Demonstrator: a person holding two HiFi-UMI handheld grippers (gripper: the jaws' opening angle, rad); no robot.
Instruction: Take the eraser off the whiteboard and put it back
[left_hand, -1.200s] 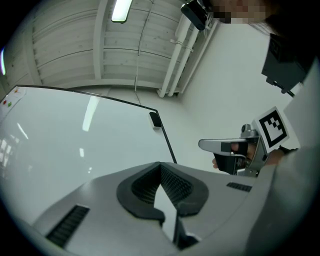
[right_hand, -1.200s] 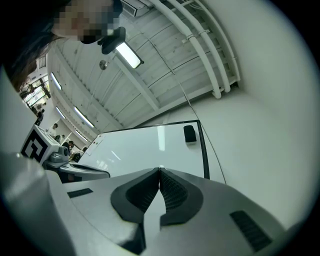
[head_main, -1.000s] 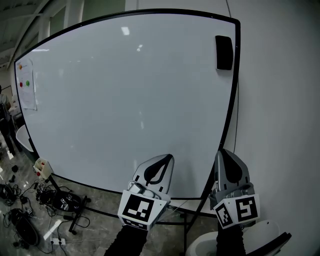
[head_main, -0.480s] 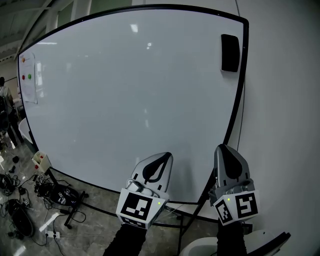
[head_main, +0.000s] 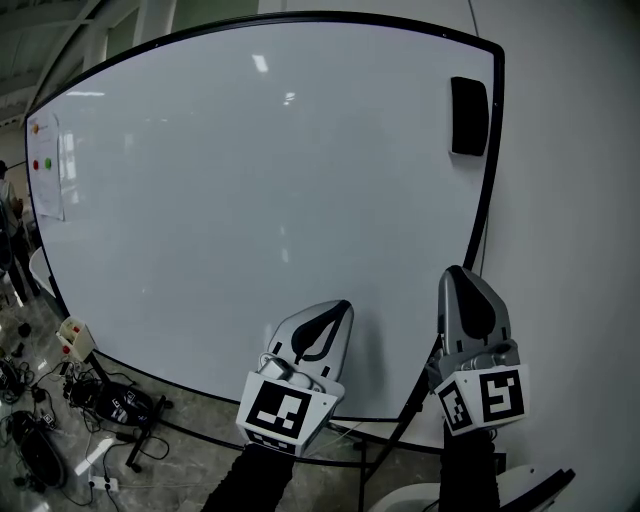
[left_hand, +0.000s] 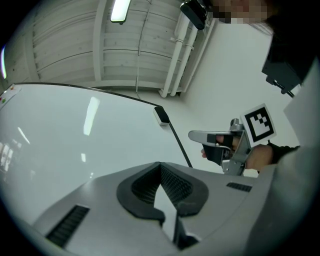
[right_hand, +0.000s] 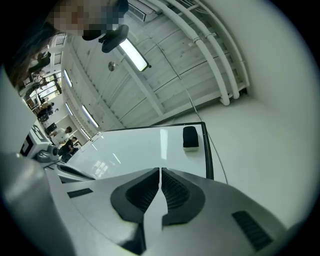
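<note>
Before the whiteboard (head_main: 230, 190), low against its bottom edge, the left tongs (head_main: 343, 306) point up toward the board with their jaws pressed together and nothing between them. Just to their right, by the whiteboard's lower right corner where the black frame runs down, the right tongs (head_main: 458, 272) also point upward, jaws shut tip to tip and empty. Each pair carries its marker cube at the near end, above a dark sleeve. The black eraser (head_main: 468, 116) sits upright on the whiteboard in its top right corner, just inside the frame, well above the right tongs and apart from both pairs. The whiteboard's remaining surface is plain white, with only reflections of ceiling lights. At the whiteboard's far left edge hangs a paper sheet (head_main: 48, 175) with small round coloured magnets on it. Under the whiteboard's lower left corner, dark cables (head_main: 40, 420) lie tangled on the glossy grey floor (head_main: 195, 425). Right of the whiteboard stands a plain white wall (head_main: 570, 200).
</note>
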